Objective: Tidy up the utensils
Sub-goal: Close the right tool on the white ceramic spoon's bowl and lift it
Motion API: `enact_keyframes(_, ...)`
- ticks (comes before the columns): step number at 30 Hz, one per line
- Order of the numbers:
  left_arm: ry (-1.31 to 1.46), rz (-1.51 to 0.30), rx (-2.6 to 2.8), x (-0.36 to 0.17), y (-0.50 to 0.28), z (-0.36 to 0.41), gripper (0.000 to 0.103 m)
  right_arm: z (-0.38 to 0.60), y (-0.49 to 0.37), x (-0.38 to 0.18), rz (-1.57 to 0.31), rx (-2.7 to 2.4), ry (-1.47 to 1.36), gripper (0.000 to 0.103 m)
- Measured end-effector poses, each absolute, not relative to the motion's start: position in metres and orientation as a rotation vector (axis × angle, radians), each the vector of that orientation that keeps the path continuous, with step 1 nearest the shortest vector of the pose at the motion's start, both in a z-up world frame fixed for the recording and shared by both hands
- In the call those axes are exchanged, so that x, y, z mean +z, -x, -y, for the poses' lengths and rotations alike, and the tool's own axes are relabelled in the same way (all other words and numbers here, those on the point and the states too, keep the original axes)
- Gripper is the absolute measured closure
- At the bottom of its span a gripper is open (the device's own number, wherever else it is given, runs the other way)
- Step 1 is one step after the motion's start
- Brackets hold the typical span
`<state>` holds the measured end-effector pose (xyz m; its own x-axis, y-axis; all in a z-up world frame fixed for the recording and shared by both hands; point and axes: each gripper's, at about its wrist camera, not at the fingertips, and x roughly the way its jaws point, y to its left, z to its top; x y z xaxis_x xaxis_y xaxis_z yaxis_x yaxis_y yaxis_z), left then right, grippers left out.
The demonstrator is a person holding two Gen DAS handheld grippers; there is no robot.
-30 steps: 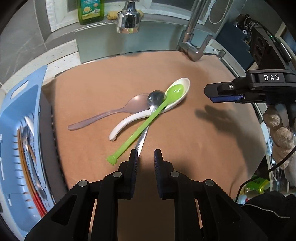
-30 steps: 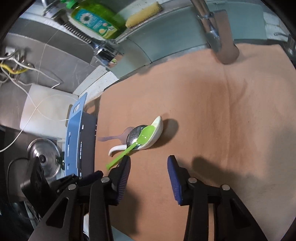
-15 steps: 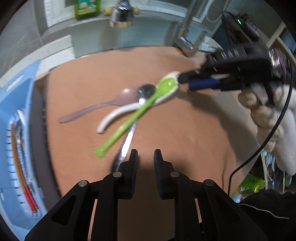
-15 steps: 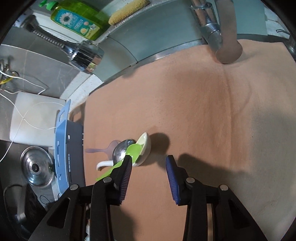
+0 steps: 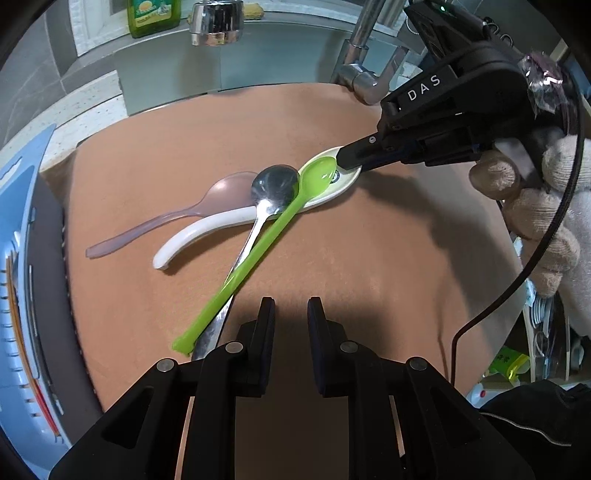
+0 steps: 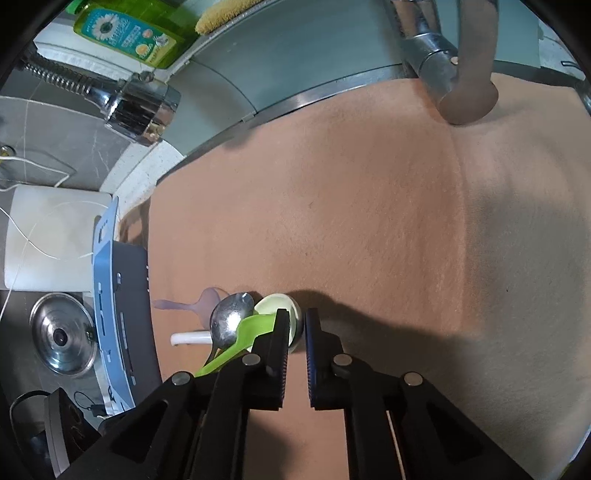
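Note:
Several spoons lie crossed on the brown mat: a green plastic spoon, a metal spoon, a translucent purple spoon and a white ceramic spoon. The green spoon's bowl rests inside the white one's. My right gripper points steeply down, its jaws closing on the far rim of the white spoon's bowl; from the left wrist its tip sits on that rim. My left gripper hovers just right of the green handle's end, a narrow gap between its fingers, holding nothing.
A blue drying rack with utensils in it stands along the mat's left edge. A faucet and a spray head hang over the far side, with a dish soap bottle behind. A pot lid lies beyond the rack.
My right gripper came in from the right, dropped onto the white spoon's bowl, and its jaws narrowed from wide apart onto the rim. The left gripper barely shifted; the spoons stayed put.

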<state>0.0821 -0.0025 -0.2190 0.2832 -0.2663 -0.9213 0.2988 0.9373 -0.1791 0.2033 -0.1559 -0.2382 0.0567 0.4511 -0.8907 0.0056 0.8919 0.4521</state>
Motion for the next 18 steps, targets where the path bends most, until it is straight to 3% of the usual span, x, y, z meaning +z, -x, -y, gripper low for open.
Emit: enact_keyframes(18,-0.051,-1.212,-0.305,-0.220,-0.094,-0.013,0.087,0.171,-0.210,-0.218,-1.473,0.292,-0.052,0.098)
